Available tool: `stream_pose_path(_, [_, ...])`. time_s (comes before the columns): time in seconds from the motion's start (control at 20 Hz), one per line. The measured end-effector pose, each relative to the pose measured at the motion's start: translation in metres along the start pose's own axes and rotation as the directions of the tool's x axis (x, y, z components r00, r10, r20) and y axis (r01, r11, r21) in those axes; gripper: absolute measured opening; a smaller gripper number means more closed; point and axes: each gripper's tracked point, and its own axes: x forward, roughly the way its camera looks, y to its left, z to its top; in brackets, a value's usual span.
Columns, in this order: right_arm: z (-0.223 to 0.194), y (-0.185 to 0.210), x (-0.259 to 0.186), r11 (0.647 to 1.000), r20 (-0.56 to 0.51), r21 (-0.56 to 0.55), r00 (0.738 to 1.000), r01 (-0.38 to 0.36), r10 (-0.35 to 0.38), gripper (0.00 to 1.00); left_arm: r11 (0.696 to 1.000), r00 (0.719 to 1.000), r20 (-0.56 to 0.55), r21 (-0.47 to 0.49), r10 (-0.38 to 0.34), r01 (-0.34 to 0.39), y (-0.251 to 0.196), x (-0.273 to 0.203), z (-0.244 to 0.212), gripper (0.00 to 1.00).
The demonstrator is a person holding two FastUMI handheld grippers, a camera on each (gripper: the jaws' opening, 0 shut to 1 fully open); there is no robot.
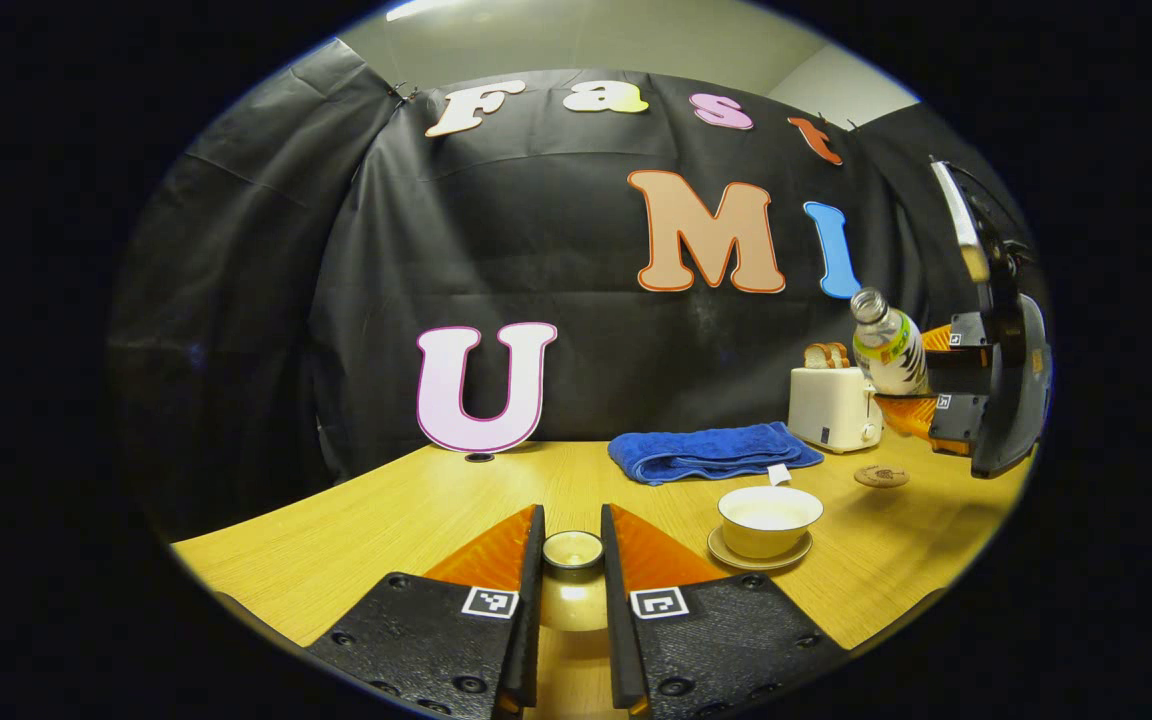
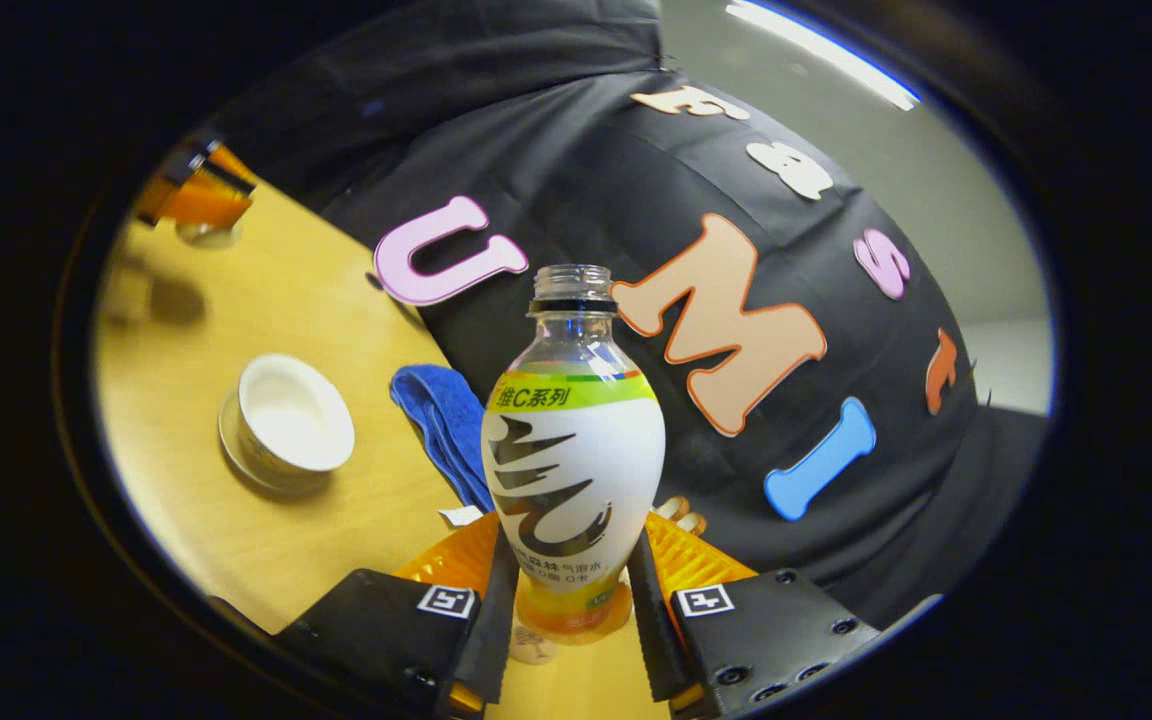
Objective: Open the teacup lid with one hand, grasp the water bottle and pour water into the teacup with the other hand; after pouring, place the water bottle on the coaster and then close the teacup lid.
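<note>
One open white ceramic teacup [image 1: 769, 519] stands on its saucer near the wooden counter's [image 1: 356, 530] right edge. The left gripper [image 1: 572, 560] clamps one cream lid [image 1: 573, 549]; the right gripper [image 2: 569, 590] squeezes one uncapped plastic water bottle [image 2: 572, 470], raised and tilted above one small round coaster [image 1: 881, 476].

The left gripper [image 1: 572, 560] is held low and level over the table, at about 6 o'clock in the left gripper view, fingers nearly closed and pinched on the teacup lid [image 1: 573, 550]. The right gripper [image 2: 568, 590] is held up high and tipped over sideways, both fingers clamped on the lower body of the water bottle [image 2: 573, 470]. It can be spotted at around 3 o'clock in the left gripper view too, well off the table.
</note>
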Motion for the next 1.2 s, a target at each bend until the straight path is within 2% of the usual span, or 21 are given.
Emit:
stream_pose_path(0.2, [-0.018,0.016,0.015,0.971,-0.007,-0.24,1.0,-0.012,0.01,0.58,1.0,1.0,0.001,-0.001,-0.001,0.001,-0.001,0.0,-0.001,0.26])
stream_pose_path(0.3, [-0.019,0.023,0.015,0.937,0.008,-0.35,1.0,-0.001,0.004,0.58,1.0,1.0,0.001,-0.001,-0.001,0.001,0.0,0.0,-0.001,0.26])
stream_pose_path(0.45, [-0.023,0.027,0.02,0.89,0.019,-0.456,1.0,0.013,-0.005,0.58,1.0,1.0,0.002,-0.002,-0.001,0.001,-0.001,0.001,-0.001,0.26])
stream_pose_path(0.6, [-0.028,0.03,0.028,0.825,0.049,-0.563,0.998,0.052,-0.029,0.58,1.0,1.0,0.002,-0.003,-0.001,0.001,-0.001,0.001,-0.002,0.26])
stream_pose_path(0.75, [-0.031,0.037,0.034,0.781,0.07,-0.621,0.997,0.065,-0.027,0.57,1.0,1.0,0.002,-0.003,-0.002,0.002,-0.001,0.001,-0.002,0.26])
stream_pose_path(0.85, [-0.021,0.036,0.03,0.74,0.104,-0.666,0.994,0.094,-0.033,0.58,1.0,1.0,0.003,-0.003,-0.002,0.002,0.0,0.001,-0.002,0.26])
stream_pose_path(1.0, [-0.012,0.035,0.031,0.696,0.142,-0.707,0.989,0.125,-0.034,0.58,1.0,1.0,0.003,-0.004,0.0,0.0,0.0,0.001,-0.004,0.26])
stream_pose_path(1.2, [-0.012,0.038,0.033,0.66,0.151,-0.741,0.988,0.123,-0.015,0.57,1.0,1.0,0.004,-0.005,0.0,0.0,-0.001,0.002,-0.004,0.26])
